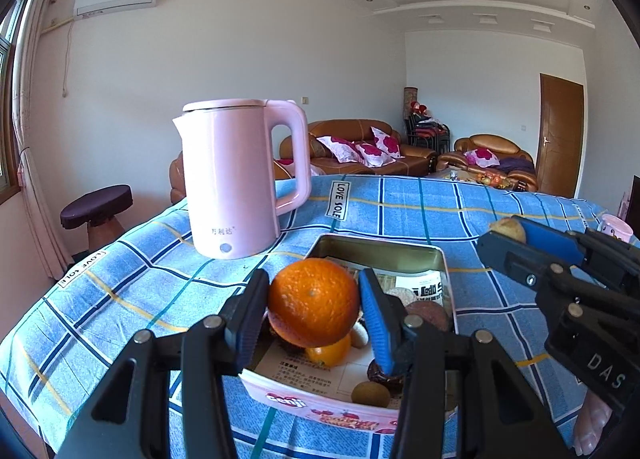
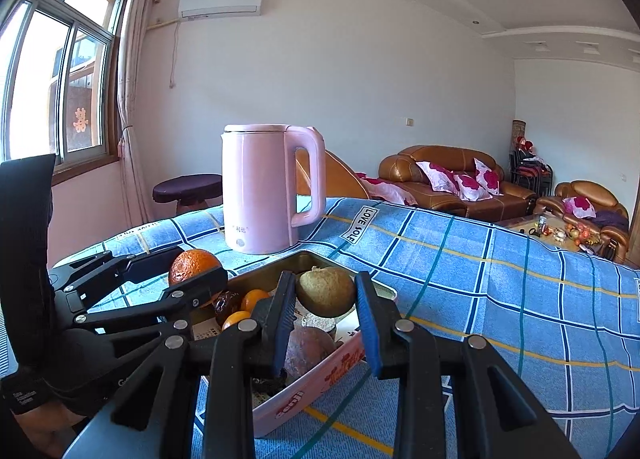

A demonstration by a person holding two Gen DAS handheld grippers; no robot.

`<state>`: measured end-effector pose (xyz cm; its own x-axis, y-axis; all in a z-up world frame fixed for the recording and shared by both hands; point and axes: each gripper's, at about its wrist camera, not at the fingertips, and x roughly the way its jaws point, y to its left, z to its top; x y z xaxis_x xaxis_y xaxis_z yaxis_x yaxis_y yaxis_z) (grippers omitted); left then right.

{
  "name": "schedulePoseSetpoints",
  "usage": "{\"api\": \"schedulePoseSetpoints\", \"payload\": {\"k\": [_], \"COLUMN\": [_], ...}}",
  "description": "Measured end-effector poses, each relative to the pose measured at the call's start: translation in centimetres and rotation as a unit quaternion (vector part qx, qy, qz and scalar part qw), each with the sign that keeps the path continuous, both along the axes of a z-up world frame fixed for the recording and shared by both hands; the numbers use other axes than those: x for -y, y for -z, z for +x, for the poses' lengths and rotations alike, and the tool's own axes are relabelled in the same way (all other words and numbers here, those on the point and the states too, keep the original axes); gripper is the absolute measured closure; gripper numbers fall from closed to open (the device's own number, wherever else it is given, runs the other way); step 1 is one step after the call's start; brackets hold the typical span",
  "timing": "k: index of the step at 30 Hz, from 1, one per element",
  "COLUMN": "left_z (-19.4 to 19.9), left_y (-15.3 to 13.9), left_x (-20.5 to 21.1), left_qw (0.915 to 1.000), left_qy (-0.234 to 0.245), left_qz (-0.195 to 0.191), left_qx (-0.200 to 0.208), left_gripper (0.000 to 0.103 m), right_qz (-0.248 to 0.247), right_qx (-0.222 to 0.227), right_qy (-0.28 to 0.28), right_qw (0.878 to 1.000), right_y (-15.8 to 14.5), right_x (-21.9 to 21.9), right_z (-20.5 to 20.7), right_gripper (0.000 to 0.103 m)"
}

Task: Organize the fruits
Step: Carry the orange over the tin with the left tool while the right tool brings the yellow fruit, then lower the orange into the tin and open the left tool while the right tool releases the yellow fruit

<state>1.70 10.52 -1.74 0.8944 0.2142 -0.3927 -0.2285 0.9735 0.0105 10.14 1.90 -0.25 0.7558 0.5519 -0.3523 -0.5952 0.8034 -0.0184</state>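
Both hand-held grippers are loaded, over the tin [image 1: 438, 259] on the worktop [image 1: 520, 203]. Left hand-held gripper [image 1: 314, 309] clamps the orange [image 1: 313, 301]; right hand-held gripper [image 2: 326, 307] clamps a brownish-green fruit [image 2: 326, 291]. Tin lies directly below/ahead of both, long axis running away from the cams. Neither clearly nearer.

The held orange [image 1: 313, 301] hides fruit beneath it in the tin [image 1: 447, 279].

Kettle [image 1: 236, 179] behind fruit tin [image 1: 380, 255]
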Motion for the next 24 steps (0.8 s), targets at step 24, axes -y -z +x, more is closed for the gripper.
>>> {"api": "schedulePoseSetpoints", "payload": {"k": [24], "left_z": [0.8], "left_y": [2.1], "left_x": [-3.4], "left_qw": [0.9976], "left_qy": [-0.030], "left_qz": [-0.005], "left_qx": [-0.062], "left_gripper": [0.053], "right_qz": [-0.038], "right_qx": [-0.065], "right_qy": [-0.057], "right_qw": [0.996], "right_y": [3.1], "right_x": [-6.1], "right_z": [2.2], "right_gripper": [0.071]}}
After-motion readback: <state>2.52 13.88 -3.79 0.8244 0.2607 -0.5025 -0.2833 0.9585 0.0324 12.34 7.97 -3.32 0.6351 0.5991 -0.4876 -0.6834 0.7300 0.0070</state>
